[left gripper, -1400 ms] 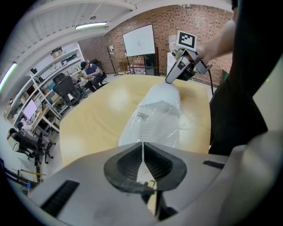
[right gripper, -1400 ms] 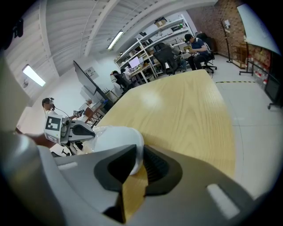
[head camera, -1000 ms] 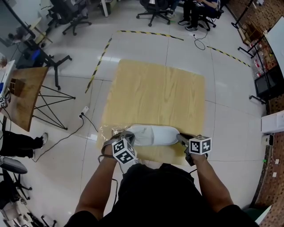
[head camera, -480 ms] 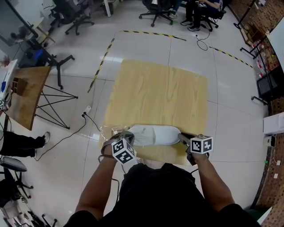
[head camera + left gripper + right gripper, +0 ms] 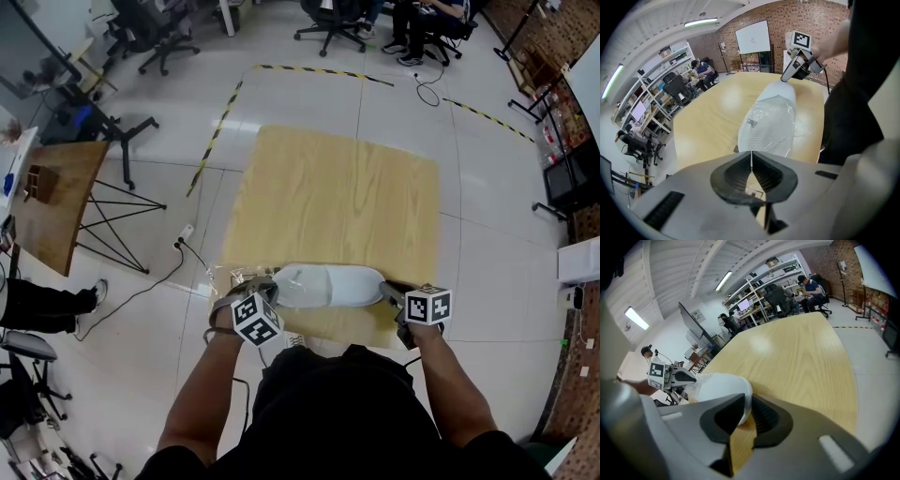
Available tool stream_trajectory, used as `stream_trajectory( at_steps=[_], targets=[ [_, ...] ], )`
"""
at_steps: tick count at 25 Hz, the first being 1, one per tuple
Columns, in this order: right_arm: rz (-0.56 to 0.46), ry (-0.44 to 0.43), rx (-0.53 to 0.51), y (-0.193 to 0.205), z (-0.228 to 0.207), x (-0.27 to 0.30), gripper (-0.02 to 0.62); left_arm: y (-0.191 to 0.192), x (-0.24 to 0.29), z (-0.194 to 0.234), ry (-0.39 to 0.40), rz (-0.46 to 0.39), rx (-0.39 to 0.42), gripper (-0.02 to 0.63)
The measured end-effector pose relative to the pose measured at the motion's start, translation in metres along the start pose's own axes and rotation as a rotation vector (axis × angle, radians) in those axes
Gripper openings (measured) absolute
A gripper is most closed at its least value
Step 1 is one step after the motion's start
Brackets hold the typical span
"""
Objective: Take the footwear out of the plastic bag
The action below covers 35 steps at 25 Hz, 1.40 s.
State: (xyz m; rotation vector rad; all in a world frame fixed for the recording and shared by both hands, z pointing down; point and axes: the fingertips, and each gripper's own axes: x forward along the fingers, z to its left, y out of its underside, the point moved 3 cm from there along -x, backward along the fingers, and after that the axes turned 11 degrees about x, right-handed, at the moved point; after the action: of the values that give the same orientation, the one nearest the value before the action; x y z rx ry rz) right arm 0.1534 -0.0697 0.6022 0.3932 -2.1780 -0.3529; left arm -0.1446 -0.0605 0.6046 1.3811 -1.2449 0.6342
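Note:
A white shoe lies on its side along the near edge of the wooden table, partly inside a clear plastic bag. My left gripper is at the bag's left end, its jaws closing tight on the thin film. In the left gripper view its jaws meet, with the crinkled bag over the shoe's sole ahead. My right gripper is shut on the shoe's right end. In the right gripper view, the white shoe sits between its jaws.
The table's far part is bare wood. A smaller wooden table on black legs stands to the left. A cable and plug lie on the floor. Office chairs and seated people are at the back.
My left gripper has shifted a little to the left with the bag's end. The right gripper keeps its hold on the shoe.

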Motion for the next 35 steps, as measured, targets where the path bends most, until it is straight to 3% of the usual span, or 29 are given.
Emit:
stream_trajectory(
  at_steps=[35],
  targets=[
    [-0.005, 0.028, -0.026, 0.001, 0.000, 0.000, 0.051, 0.056, -0.011, 0.018, -0.067, 0.101, -0.011, 0.014]
  ],
)
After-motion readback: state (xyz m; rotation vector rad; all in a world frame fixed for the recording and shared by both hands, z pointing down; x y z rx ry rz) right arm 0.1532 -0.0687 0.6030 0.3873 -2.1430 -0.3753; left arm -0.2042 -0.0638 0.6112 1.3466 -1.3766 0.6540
